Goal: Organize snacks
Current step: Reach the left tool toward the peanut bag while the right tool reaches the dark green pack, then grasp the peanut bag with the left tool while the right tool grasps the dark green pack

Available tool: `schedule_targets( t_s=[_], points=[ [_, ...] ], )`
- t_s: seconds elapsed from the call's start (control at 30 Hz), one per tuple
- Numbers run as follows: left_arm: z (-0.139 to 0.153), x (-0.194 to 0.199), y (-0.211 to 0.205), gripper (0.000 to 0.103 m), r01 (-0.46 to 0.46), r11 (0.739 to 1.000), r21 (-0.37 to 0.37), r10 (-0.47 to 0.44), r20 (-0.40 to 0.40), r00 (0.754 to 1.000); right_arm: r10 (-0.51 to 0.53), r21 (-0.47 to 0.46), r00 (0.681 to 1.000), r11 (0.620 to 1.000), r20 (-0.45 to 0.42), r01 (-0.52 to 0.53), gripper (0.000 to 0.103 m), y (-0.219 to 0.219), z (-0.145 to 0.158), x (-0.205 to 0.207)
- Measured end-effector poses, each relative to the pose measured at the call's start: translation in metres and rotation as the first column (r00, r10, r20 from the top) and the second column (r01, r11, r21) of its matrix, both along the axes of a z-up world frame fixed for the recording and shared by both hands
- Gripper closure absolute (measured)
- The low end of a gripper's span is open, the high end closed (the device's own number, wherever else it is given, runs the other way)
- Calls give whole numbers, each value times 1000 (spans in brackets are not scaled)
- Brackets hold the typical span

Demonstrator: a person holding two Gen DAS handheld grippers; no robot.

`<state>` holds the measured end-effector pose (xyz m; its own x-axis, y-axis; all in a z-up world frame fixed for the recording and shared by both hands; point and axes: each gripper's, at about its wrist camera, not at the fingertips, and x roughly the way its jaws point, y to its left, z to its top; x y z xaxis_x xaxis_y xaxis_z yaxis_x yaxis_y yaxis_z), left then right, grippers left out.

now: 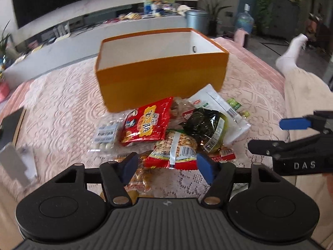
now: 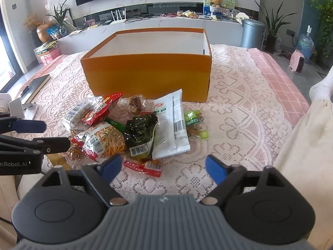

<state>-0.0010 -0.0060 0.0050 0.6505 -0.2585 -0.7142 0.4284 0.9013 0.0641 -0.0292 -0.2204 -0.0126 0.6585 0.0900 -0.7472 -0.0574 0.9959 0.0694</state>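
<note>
An empty orange box [image 1: 160,79] [image 2: 145,77] with a white inside stands on the lace-covered table. A pile of snack packets lies in front of it: a red bag [image 1: 145,123] [image 2: 100,110], a dark green bag [image 1: 206,129] [image 2: 141,133], a white pouch [image 1: 222,108] [image 2: 172,125] and a bag of orange sticks [image 1: 179,148] [image 2: 104,139]. My left gripper [image 1: 167,163] [image 2: 41,133] is open at the pile's near edge, the stick bag lying between its blue pads untouched. My right gripper [image 2: 163,167] [image 1: 291,133] is open over a small red packet [image 2: 145,166].
A dark flat board [image 2: 35,85] and a white device [image 2: 17,108] lie at the table's left edge. A person's leg in a white sock [image 1: 291,52] and pale fabric [image 2: 308,141] are on the right. A cluttered TV console [image 2: 166,20] and a grey bin [image 2: 251,33] stand behind.
</note>
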Motion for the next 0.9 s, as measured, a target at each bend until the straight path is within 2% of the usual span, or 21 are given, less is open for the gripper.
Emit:
schedule_targets(
  t_s=[0.1, 0.13, 0.2, 0.23, 0.37, 0.43, 0.57, 0.73, 0.9],
  points=[
    [-4, 7, 0, 32, 50, 998, -30, -51, -37, 998, 33, 19, 999, 999, 25, -33, 33, 0, -3, 3],
    [-5, 9, 0, 26, 54, 998, -41, -55, -27, 998, 46, 23, 998, 999, 37, -47, 37, 1, -4, 5],
    [-7, 13, -2, 12, 73, 997, -31, -73, -5, 997, 75, 44, 995, 996, 65, -78, 38, 2, -4, 8],
    [-8, 15, -2, 11, 93, 995, -24, -93, -1, 996, 89, 51, 993, 994, 72, -92, 38, 2, -5, 10],
    [-18, 27, -7, 11, 141, 990, -17, -142, -67, 988, 166, -15, 974, 986, 154, -165, 40, 7, -8, 21],
    [-26, 37, -10, 11, 132, 991, -26, -134, -104, 985, 188, -10, 972, 982, 145, -188, 44, 7, -14, 30],
    [-37, 51, -11, 12, 128, 990, -60, -136, -163, 977, 211, 55, 972, 975, 103, -217, 46, 2, -26, 45],
    [-47, 64, -12, 14, 136, 989, -55, -144, -214, 966, 259, 26, 960, 964, 106, -263, 46, 4, -34, 63],
    [-54, 76, -5, 17, 113, 989, -90, -134, -277, 952, 268, 71, 960, 959, 81, -274, 48, 5, -44, 84]
  ],
)
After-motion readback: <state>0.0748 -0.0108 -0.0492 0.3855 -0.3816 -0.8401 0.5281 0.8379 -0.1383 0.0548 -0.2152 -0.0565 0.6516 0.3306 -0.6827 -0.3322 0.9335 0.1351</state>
